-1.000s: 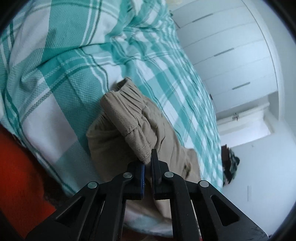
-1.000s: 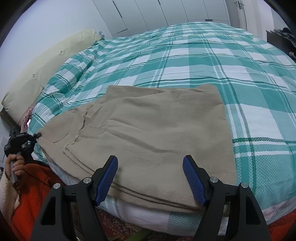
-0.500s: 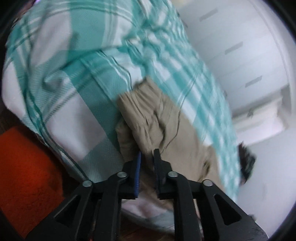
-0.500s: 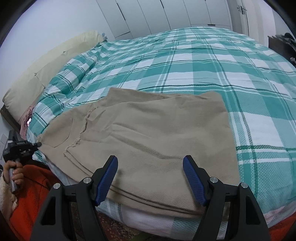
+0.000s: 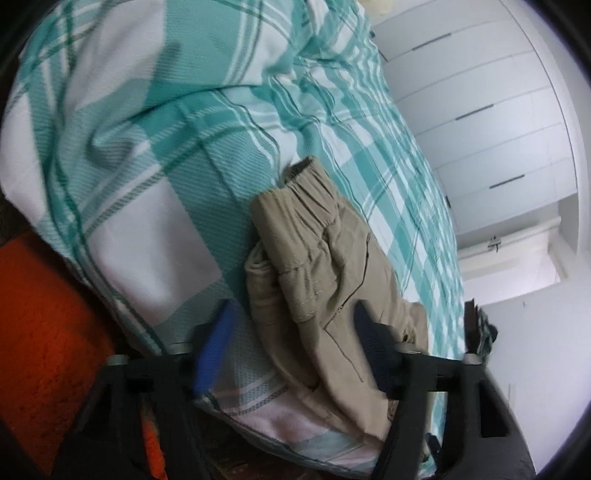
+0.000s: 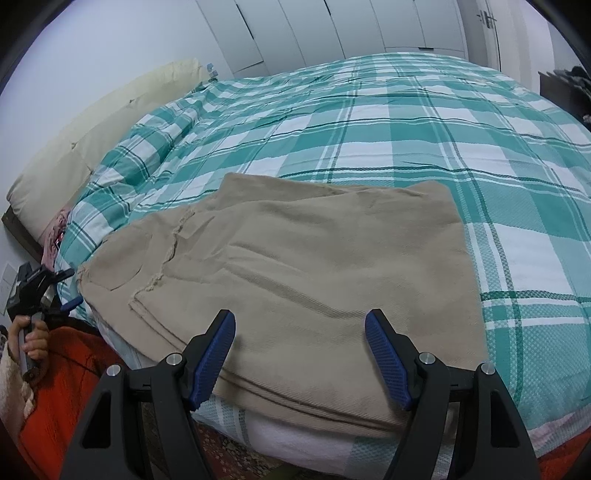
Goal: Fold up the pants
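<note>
The tan pants (image 6: 295, 266) lie folded on the teal plaid bedspread (image 6: 406, 122) near the bed's front edge. In the left wrist view the pants (image 5: 325, 266) show their elastic waistband end, lying loose. My left gripper (image 5: 295, 339) is open, its fingers either side of the waist end and not holding it. It also shows in the right wrist view (image 6: 62, 291), at the far left, held by a hand. My right gripper (image 6: 301, 354) is open and empty just short of the pants' near edge.
A cream pillow (image 6: 92, 129) lies along the headboard at the left. White wardrobe doors (image 6: 332, 29) stand behind the bed. An orange-red rug (image 5: 44, 332) covers the floor beside the bed. Dark furniture (image 6: 565, 88) stands at the far right.
My left gripper was shut on the pants' waistband corner; it has opened and let go. The right gripper stayed open and almost still.
</note>
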